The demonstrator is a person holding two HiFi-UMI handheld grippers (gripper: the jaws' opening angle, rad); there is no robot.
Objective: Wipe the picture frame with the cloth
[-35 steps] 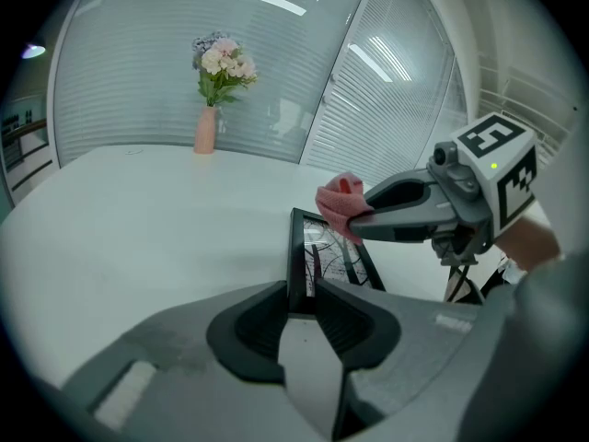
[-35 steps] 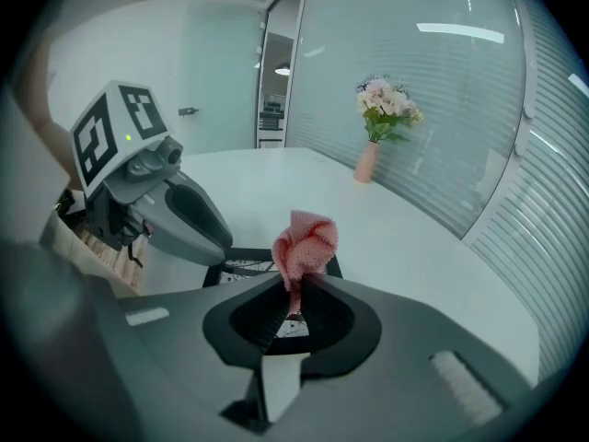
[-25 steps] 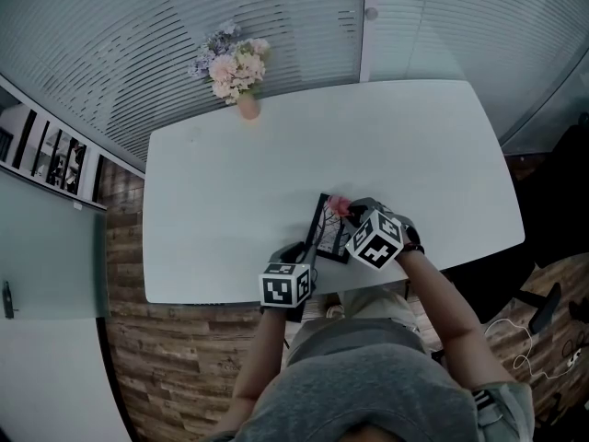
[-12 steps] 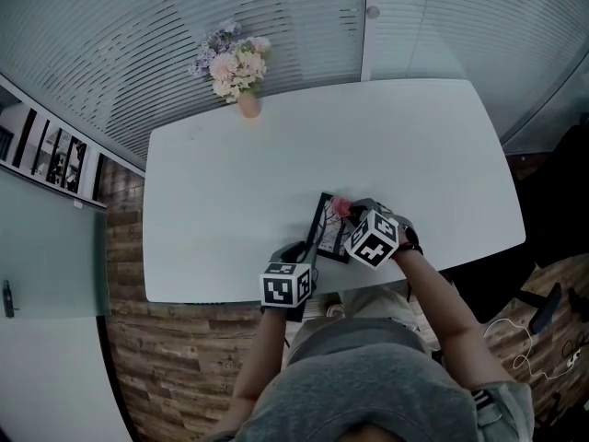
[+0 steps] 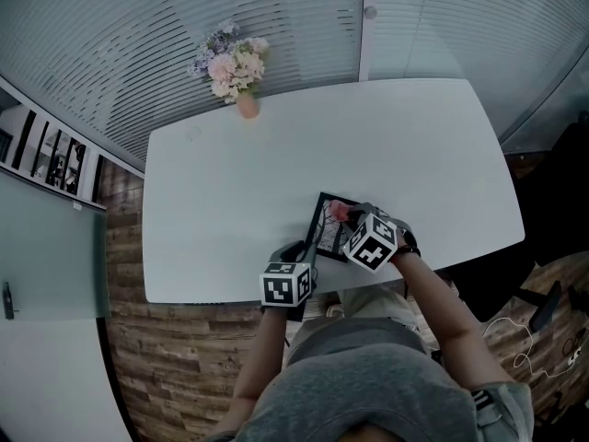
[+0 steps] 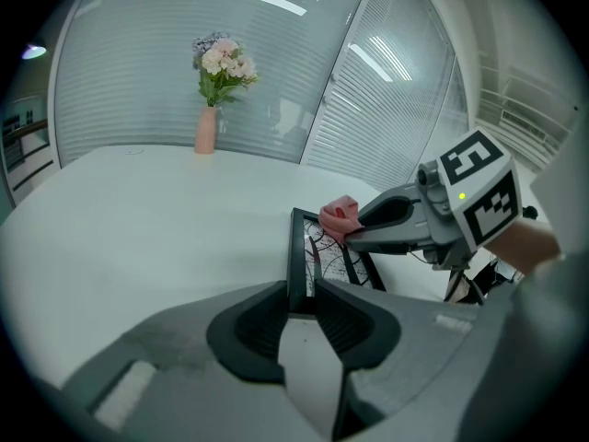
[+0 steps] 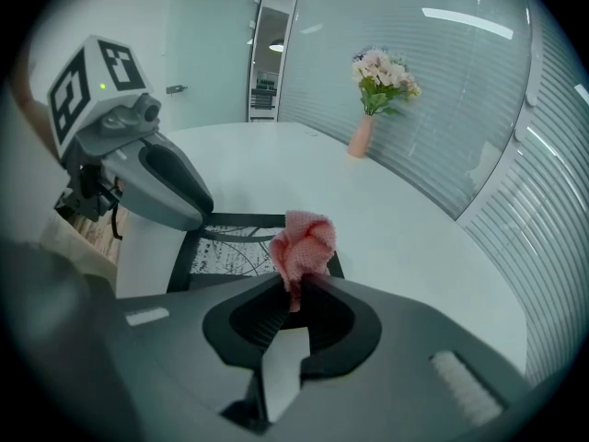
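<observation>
The left gripper (image 6: 300,288) has its jaws closed on the near edge of the frame (image 7: 230,251), pinning it near the front edge of the tabletop (image 5: 239,173). The right gripper (image 7: 296,285) has its jaws pinched narrow on a bunched pink cloth (image 7: 305,243), which sticks out ahead of the tips.

The wipe turns on one relation: the frame's long axis runs away from the left jaws, and the cloth sits at the far end of that axis. In the left gripper view the cloth lies over the frame's far corner, and the glass stretches between it and the left jaws. In the right gripper view the frame spreads leftward from the cloth toward the left gripper. Any stroke therefore likely travels along the length, back toward the holding jaws.

The right hand is the one placed to wipe, as the left is taken up with steadying. The cloth appears to rest on or just above the frame, but no view settles whether it presses the surface.

A vase of flowers (image 5: 237,67) stands well apart at the far side.
</observation>
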